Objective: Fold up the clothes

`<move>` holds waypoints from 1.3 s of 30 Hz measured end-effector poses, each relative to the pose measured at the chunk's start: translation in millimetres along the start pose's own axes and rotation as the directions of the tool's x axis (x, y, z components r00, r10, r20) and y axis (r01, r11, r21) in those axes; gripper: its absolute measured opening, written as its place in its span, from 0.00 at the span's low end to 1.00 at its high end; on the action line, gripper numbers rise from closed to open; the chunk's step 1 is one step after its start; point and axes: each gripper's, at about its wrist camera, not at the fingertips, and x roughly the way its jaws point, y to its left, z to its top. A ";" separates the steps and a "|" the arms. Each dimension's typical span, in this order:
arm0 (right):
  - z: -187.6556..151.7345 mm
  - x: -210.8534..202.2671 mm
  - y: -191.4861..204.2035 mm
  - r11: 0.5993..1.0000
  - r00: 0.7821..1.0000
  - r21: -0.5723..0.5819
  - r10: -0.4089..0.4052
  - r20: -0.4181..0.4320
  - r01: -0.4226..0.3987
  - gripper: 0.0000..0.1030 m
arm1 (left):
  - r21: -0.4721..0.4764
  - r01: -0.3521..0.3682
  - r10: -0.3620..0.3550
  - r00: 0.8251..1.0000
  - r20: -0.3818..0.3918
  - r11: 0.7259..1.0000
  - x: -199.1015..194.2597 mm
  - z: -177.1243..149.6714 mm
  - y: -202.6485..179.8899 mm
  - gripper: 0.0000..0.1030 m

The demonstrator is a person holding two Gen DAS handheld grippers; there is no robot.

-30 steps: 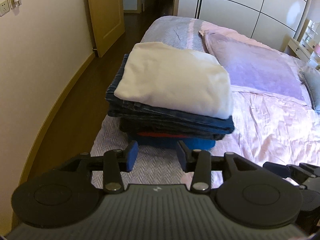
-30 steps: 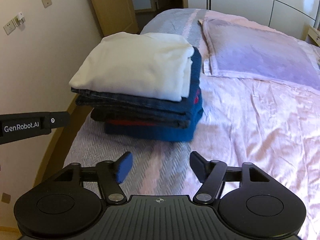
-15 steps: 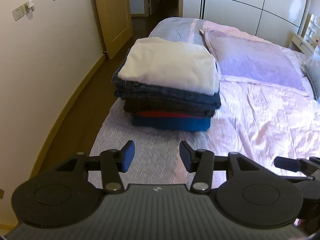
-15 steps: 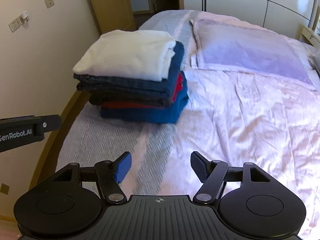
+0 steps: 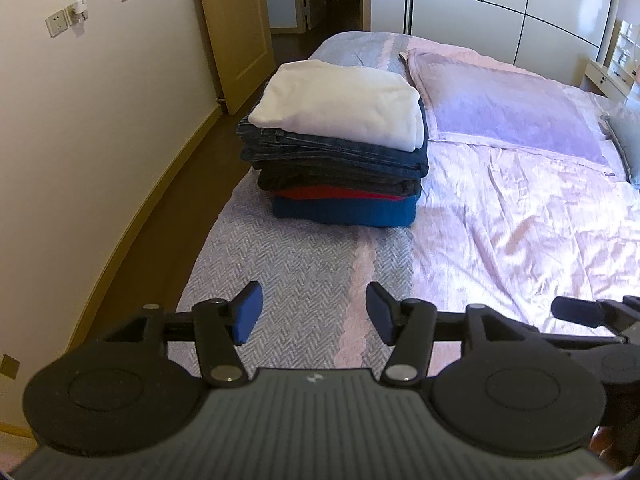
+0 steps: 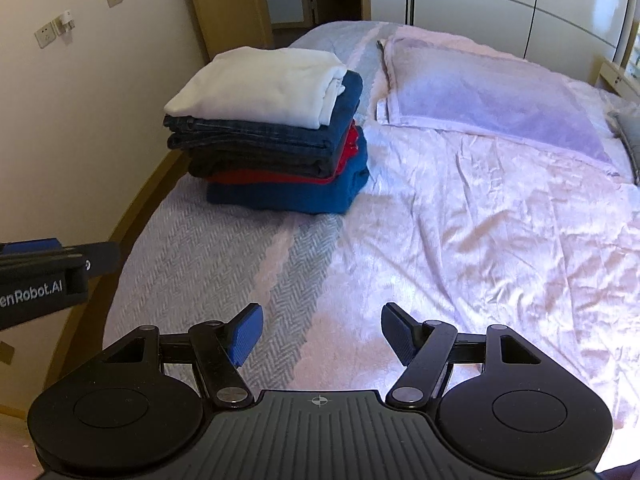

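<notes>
Left gripper (image 5: 314,312): jaws spread apart, nothing between them, blue pads facing each other at the lower centre of the left wrist view. It hangs above the grey herringbone strip (image 5: 304,272) of the bed cover, without visible contact. At the lower right edge of that view a dark part of the right gripper (image 5: 588,314) shows.

Right gripper (image 6: 322,336): jaws likewise wide apart and empty, at the lower centre of the right wrist view, above the seam where the herringbone strip meets the pink satin cover (image 6: 500,248). At the left edge of that view the left gripper appears side-on, with white lettering on its body.

Stack of folded clothes (image 5: 340,152): stands on the bed above the centre of the left wrist view, well apart from both grippers. In the right wrist view it sits in the upper left. From top to bottom: a white garment (image 5: 344,102), dark blue denim (image 5: 340,152), a darker layer, a thin red layer (image 5: 340,194), and a blue garment (image 5: 344,210) resting on the herringbone strip. Edges are roughly aligned; the white piece lies slightly narrower than the denim under it.

A lilac pillow (image 5: 508,112) lies just to the right of the stack. A cream wall (image 5: 100,120) with sockets fills the left side, a wooden door (image 5: 236,28) stands at upper left, and white wardrobe panels (image 5: 500,8) occupy the upper right.
</notes>
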 end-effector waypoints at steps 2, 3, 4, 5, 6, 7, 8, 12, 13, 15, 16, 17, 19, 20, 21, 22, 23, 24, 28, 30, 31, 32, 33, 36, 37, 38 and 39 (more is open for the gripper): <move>-1.7 -3.3 4.7 1.000 1.000 -0.013 -0.023 0.005 0.023 0.67 | -0.001 0.006 -0.006 1.000 0.008 1.000 -0.4 1.3 2.7 0.57; -2.2 -4.8 6.7 0.999 0.999 -0.020 -0.033 0.013 0.034 0.67 | -0.001 0.008 -0.008 1.000 0.013 1.000 -0.6 1.9 4.1 0.58; -2.7 -6.3 8.7 0.999 0.999 -0.028 -0.044 0.024 0.044 0.67 | 0.000 0.012 -0.012 1.000 0.015 1.000 0.6 3.4 5.7 0.58; -2.8 -6.9 10.4 0.999 0.998 -0.026 -0.046 0.033 0.047 0.67 | 0.003 0.017 -0.017 1.000 0.016 1.000 2.2 4.9 7.8 0.58; -2.7 -7.0 11.9 0.999 0.998 -0.018 -0.045 0.041 0.046 0.67 | 0.006 0.022 -0.022 1.000 0.017 1.000 3.8 6.3 9.8 0.58; -2.7 -7.0 13.5 0.999 0.998 -0.011 -0.043 0.049 0.044 0.67 | 0.011 0.025 -0.025 1.000 0.015 1.000 6.2 7.3 12.5 0.58; -1.8 -5.5 15.8 0.999 0.998 0.000 -0.045 0.047 0.045 0.67 | 0.014 0.024 -0.025 1.000 0.010 1.000 8.7 7.8 15.1 0.58; 5.1 5.8 29.3 0.998 0.998 0.029 -0.064 0.009 0.064 0.67 | 0.032 0.032 -0.032 0.999 0.000 0.999 17.1 9.9 27.2 0.58; 7.1 8.2 33.2 0.998 0.998 0.024 -0.065 0.004 0.065 0.67 | 0.036 0.035 -0.035 0.999 0.000 0.999 19.8 11.0 30.3 0.58; 11.2 11.8 39.9 0.997 0.998 0.029 -0.065 0.003 0.065 0.67 | 0.045 0.041 -0.041 0.999 -0.001 0.998 25.1 13.2 36.5 0.58; 13.2 13.5 43.1 0.997 0.998 0.032 -0.065 0.003 0.065 0.67 | 0.050 0.044 -0.044 0.999 -0.001 0.998 27.5 14.5 38.1 0.58; 15.0 15.3 46.1 0.997 0.998 0.037 -0.066 0.003 0.066 0.67 | 0.056 0.046 -0.046 0.999 -0.002 0.997 29.9 15.9 39.6 0.58; 18.4 19.3 51.3 0.997 0.998 0.045 -0.070 0.001 0.070 0.67 | 0.067 0.051 -0.051 0.999 -0.004 0.996 34.6 18.6 42.8 0.58; 20.0 21.9 53.4 0.996 0.997 0.050 -0.074 -0.002 0.074 0.67 | 0.072 0.054 -0.054 0.999 -0.005 0.996 37.0 19.9 44.4 0.58; 21.2 24.4 55.2 0.995 0.997 0.053 -0.079 -0.006 0.079 0.67 | 0.078 0.056 -0.056 0.998 -0.006 0.995 39.3 21.3 46.0 0.60; 22.6 27.5 56.5 0.995 0.997 0.056 -0.083 -0.013 0.083 0.67 | 0.083 0.059 -0.058 0.998 -0.007 0.995 41.7 22.6 47.6 0.60; 24.0 30.5 57.8 0.994 0.996 0.059 -0.086 -0.019 0.087 0.67 | 0.089 0.060 -0.059 0.998 -0.009 0.994 44.5 23.4 48.1 0.60; 25.1 32.8 58.7 0.994 0.996 0.064 -0.087 -0.023 0.088 0.67 | 0.094 0.060 -0.060 0.998 -0.012 0.994 47.2 24.2 48.7 0.60; 29.2 40.2 60.7 0.993 0.996 0.081 -0.086 -0.029 0.088 0.67 | 0.117 0.067 -0.065 0.998 -0.021 0.991 58.2 28.5 48.6 0.60; 31.9 44.1 61.4 0.993 0.996 0.083 -0.086 -0.030 0.088 0.67 | 0.123 0.076 -0.073 0.997 -0.025 0.989 64.2 31.0 47.6 0.60; 33.1 46.1 61.5 0.993 0.996 0.082 -0.085 -0.031 0.088 0.67 | 0.125 0.080 -0.077 0.997 -0.026 0.989 67.0 33.1 47.2 0.60; 34.5 48.4 61.5 0.993 0.996 0.080 -0.086 -0.033 0.088 0.67 | 0.127 0.082 -0.079 0.996 -0.028 0.989 69.5 34.1 46.4 0.60; 35.7 50.9 61.1 0.993 0.996 0.081 -0.086 -0.035 0.089 0.67 | 0.128 0.085 -0.082 0.996 -0.028 0.988 72.4 35.5 45.3 0.60; 39.5 58.8 59.4 0.992 0.996 0.086 -0.085 -0.039 0.088 0.67 | 0.126 0.092 -0.089 0.996 -0.028 0.988 81.2 39.7 44.0 0.60; 41.1 62.1 58.3 0.992 0.996 0.089 -0.084 -0.040 0.088 0.67 | 0.124 0.093 -0.091 0.996 -0.027 0.988 84.4 41.0 43.8 0.60; 42.6 65.3 57.2 0.992 0.996 0.092 -0.083 -0.041 0.086 0.67 | 0.121 0.093 -0.091 0.996 -0.026 0.988 87.0 42.0 44.0 0.60; 44.2 68.3 56.3 0.992 0.996 0.095 -0.081 -0.041 0.084 0.67 | 0.118 0.093 -0.091 0.996 -0.025 0.989 90.3 43.1 44.3 0.60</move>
